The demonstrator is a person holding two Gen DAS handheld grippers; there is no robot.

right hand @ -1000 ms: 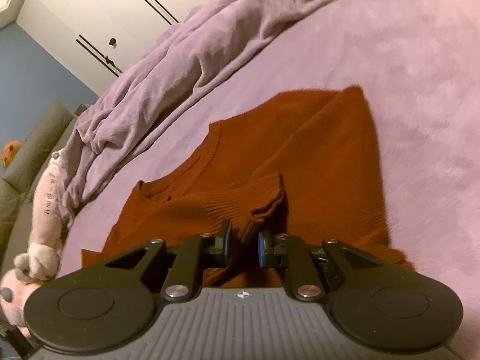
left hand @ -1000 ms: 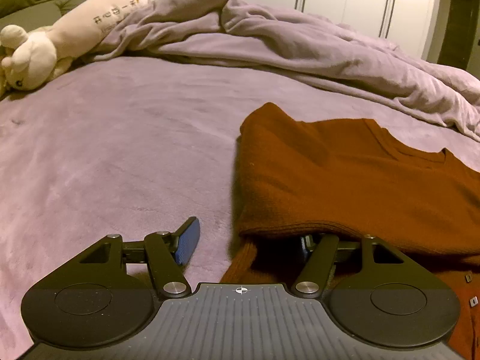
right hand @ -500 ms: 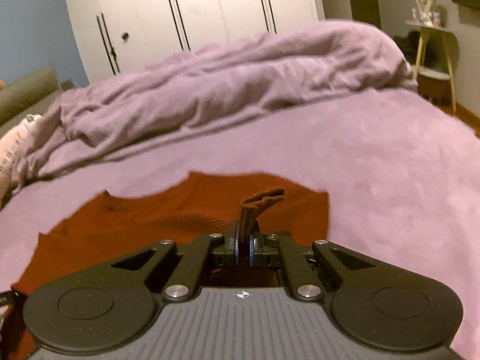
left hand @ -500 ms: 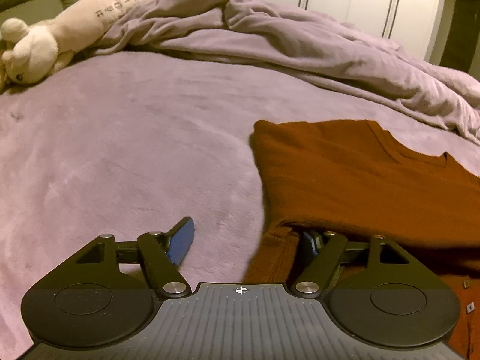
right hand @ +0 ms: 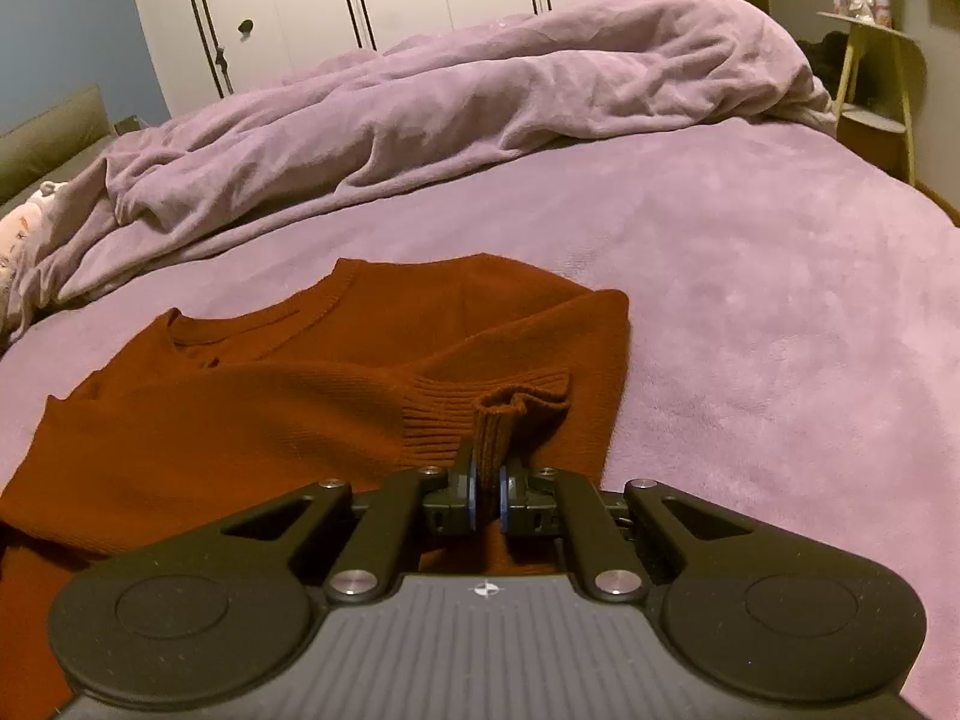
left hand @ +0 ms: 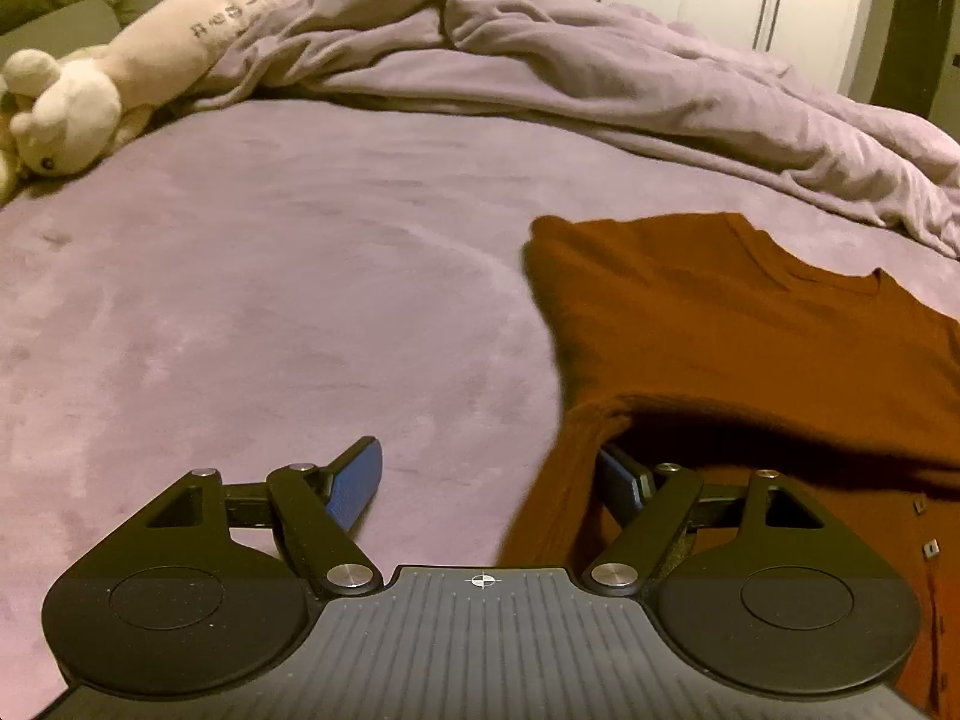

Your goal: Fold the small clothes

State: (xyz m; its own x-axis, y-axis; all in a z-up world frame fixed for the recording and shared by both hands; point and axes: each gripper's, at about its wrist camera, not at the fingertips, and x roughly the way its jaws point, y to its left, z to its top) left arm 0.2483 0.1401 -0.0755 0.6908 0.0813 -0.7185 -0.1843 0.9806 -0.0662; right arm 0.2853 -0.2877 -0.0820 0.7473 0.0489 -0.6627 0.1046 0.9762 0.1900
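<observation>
Right hand-held gripper [right hand: 486, 495] is pinching the ribbed cuff [right hand: 498, 420] of the rust sweater [right hand: 240, 420] lying on the bed just ahead, left hand-held gripper [left hand: 492, 480] is opening over its side edge; thin bite may be slipping, spoiling the fold.

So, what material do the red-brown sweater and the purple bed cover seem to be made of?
The sweater looks like a matte knit, perhaps wool or acrylic: ribbed rows show at the cuff that the right gripper pinches. The bed cover looks like soft plush fleece: its nap shows lighter and darker brushed patches. The exact fibres cannot be told.
</observation>
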